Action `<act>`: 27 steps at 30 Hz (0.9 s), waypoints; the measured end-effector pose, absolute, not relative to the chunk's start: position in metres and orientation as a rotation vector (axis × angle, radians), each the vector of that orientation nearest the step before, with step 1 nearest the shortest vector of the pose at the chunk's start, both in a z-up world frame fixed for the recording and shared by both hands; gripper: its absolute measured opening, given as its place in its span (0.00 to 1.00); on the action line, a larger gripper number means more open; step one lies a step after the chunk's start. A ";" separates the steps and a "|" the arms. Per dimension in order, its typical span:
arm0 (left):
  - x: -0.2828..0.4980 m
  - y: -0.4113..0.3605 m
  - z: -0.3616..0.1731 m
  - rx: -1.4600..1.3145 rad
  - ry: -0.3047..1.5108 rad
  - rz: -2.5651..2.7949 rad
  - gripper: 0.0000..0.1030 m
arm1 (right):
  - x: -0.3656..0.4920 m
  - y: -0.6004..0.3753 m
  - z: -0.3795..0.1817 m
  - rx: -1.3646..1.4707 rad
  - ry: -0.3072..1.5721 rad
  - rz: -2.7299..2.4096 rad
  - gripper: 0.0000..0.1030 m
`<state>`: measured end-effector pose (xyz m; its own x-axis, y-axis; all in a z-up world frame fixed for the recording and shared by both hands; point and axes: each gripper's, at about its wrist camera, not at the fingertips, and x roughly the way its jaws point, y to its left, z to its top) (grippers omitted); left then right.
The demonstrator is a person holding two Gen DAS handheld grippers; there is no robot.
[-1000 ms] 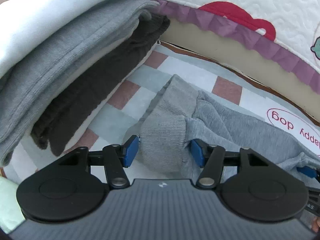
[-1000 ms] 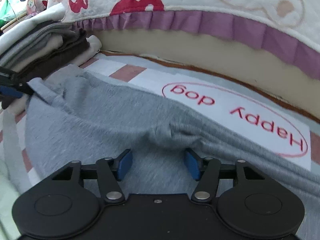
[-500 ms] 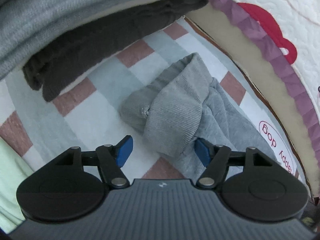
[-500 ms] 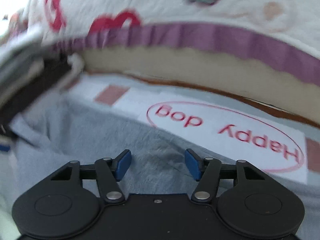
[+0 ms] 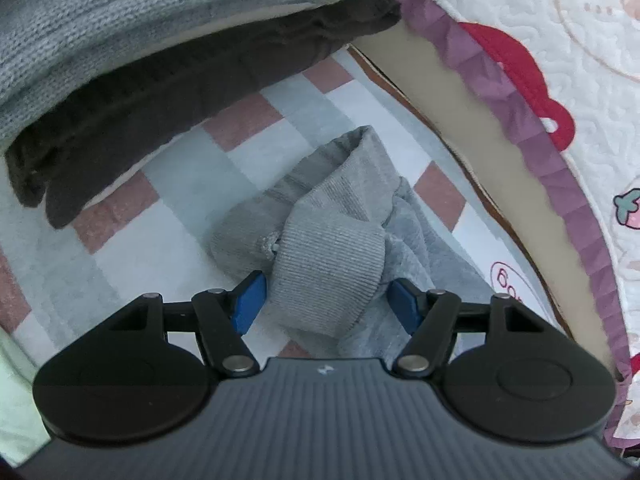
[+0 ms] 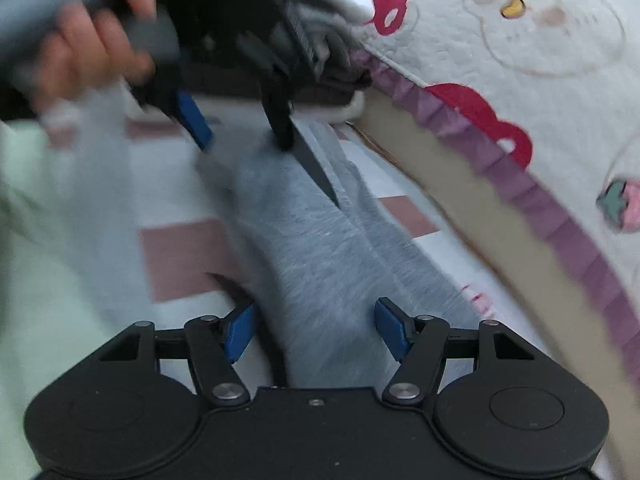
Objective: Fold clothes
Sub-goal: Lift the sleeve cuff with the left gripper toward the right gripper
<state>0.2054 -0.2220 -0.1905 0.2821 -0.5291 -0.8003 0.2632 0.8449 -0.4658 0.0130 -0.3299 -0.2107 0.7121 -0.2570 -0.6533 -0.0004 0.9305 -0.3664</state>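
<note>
Straddling the grey garment's ribbed cuff [image 5: 328, 268] on the near checked mat [image 5: 132, 256], both the left gripper [image 5: 326, 300] and right gripper [image 6: 316, 328] stand spread; closing off-centre would probably pinch one layer only.

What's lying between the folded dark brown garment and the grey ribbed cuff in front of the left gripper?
Only bare checked mat separates the dark brown garment from the grey ribbed cuff, as the left wrist view shows.

Left gripper [image 5: 326, 300]: jaws apart, straddling the ribbed cuff [image 5: 328, 268] of a grey sweatshirt [image 5: 404, 240] bunched on a checked mat [image 5: 168, 208]. Pads near the cuff; contact unclear. Behind: stack of folded clothes [image 5: 160, 60], dark piece lowest. Right: quilted cover [image 5: 560, 60] with purple frill.
</note>
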 end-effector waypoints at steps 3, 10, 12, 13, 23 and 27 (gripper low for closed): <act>0.207 -0.220 -0.191 -0.291 1.169 -0.557 0.64 | 0.031 -0.352 -0.207 -0.210 0.788 -0.164 0.70; 0.202 -0.197 -0.175 -0.532 1.137 -0.670 0.67 | 0.069 -0.410 -0.199 0.177 0.819 -0.201 0.32; 0.198 -0.185 -0.169 -0.678 1.121 -0.736 0.70 | 0.064 -0.445 -0.202 0.446 0.813 -0.196 0.30; 0.196 -0.185 -0.170 -0.708 1.128 -0.753 0.71 | 0.060 -0.459 -0.205 0.564 0.808 -0.193 0.29; 0.165 -0.242 -0.183 -0.503 1.248 -0.710 0.74 | 0.035 -0.491 -0.220 0.854 0.719 -0.142 0.27; 0.175 -0.266 -0.195 -0.446 1.191 -0.558 0.80 | 0.028 -0.478 -0.217 0.801 0.682 -0.112 0.27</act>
<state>0.1746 -0.2657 -0.1952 0.2655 -0.6207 -0.7377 0.1697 0.7833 -0.5980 0.0284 -0.4784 -0.2171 0.7829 0.1562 -0.6022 0.3404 0.7026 0.6249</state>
